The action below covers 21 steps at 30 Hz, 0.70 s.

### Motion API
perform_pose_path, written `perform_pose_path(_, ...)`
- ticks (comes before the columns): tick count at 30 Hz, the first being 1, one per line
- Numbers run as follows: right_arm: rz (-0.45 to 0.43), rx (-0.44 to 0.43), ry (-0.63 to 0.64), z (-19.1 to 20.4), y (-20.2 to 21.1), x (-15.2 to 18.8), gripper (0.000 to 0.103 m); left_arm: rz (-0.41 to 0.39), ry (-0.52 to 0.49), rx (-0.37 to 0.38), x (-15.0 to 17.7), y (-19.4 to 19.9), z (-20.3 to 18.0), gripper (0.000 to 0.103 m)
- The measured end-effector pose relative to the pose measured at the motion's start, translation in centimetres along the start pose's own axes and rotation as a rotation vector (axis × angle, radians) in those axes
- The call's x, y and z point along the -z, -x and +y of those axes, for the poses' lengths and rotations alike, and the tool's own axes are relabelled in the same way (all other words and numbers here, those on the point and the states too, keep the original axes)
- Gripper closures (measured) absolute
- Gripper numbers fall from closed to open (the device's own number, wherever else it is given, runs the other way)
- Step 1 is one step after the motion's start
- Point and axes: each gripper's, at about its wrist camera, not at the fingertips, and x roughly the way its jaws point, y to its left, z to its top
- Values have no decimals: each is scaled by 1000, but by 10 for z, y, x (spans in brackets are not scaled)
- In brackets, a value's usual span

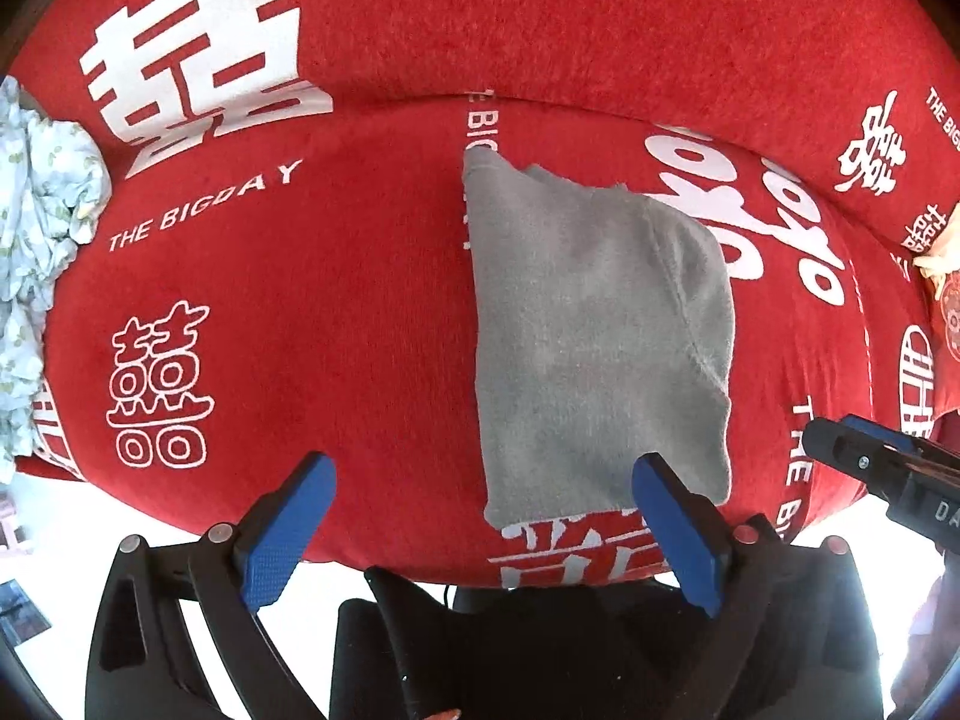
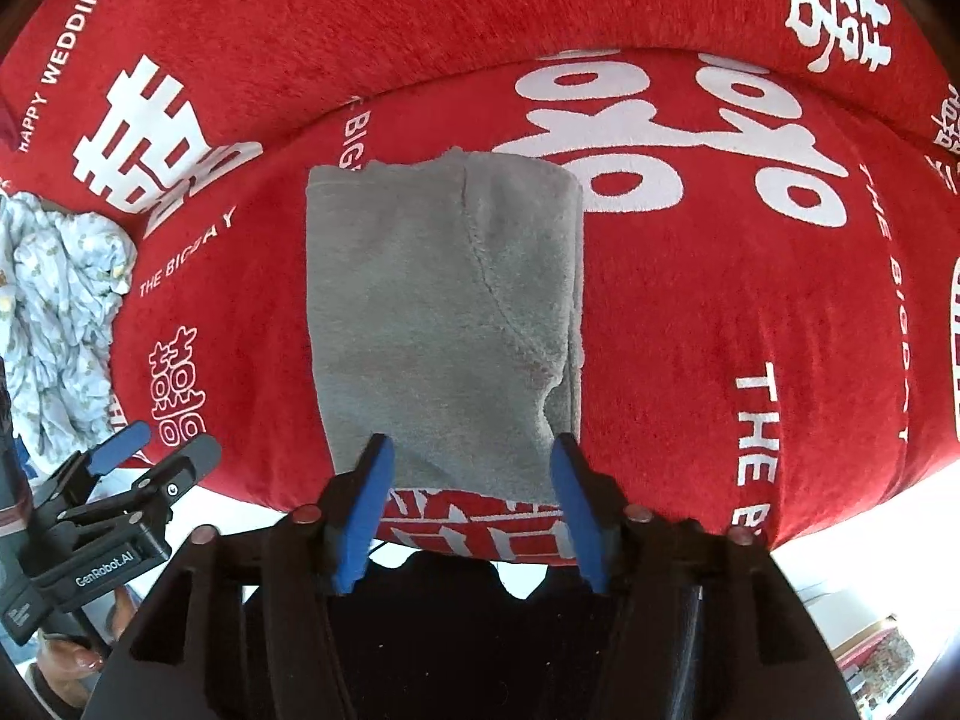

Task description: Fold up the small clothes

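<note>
A grey fleece garment (image 1: 600, 330) (image 2: 444, 312) lies folded into a tall rectangle on the red printed sofa cover (image 1: 336, 312), its near edge close to the seat's front. My left gripper (image 1: 485, 468) hangs above the seat front, open wide. Its right finger is over the garment's near left corner, and nothing is between its pads. My right gripper (image 2: 473, 447) stands open above the garment's near edge, its blue pads apart and off the cloth. Each gripper shows at the edge of the other's view: the right gripper (image 1: 870, 462), the left gripper (image 2: 156, 450).
A crumpled pale blue floral cloth (image 1: 36, 228) (image 2: 60, 300) lies at the seat's left end. The red backrest (image 2: 480, 18) rises behind the garment. A cream and red object (image 1: 942, 264) sits at the far right. Bright floor lies below the seat's front edge.
</note>
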Motion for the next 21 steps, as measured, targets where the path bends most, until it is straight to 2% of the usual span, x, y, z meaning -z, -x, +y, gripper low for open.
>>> perform_pose_path(2, -11, 19, 6, 4, 3, 0, 22, -7, 3, -9, -1, 2, 1, 4)
perform_pose_path(5, -36, 61, 25, 10, 8, -1, 17, -19, 2, -34, -1, 6, 1, 3)
perform_pose_path(6, -45, 75, 27, 12, 10, -1, 12, -19, -2, -47, -1, 8, 0, 3)
perform_pose_path(7, -51, 81, 25, 12, 11, -1, 1, -23, -8, -57, -1, 9, 0, 3)
perform_pose_path(12, -84, 98, 6, 11, 16, -2, 0, -33, -18, -62, 0, 13, -1, 3)
perform_pose_path(16, -53, 99, -15, 9, 15, -3, 0, -26, -17, -61, 1, 14, -3, 3)
perform_pose_path(21, -68, 134, -11, 8, 21, -3, 0, -25, -4, -75, 0, 16, -4, 3)
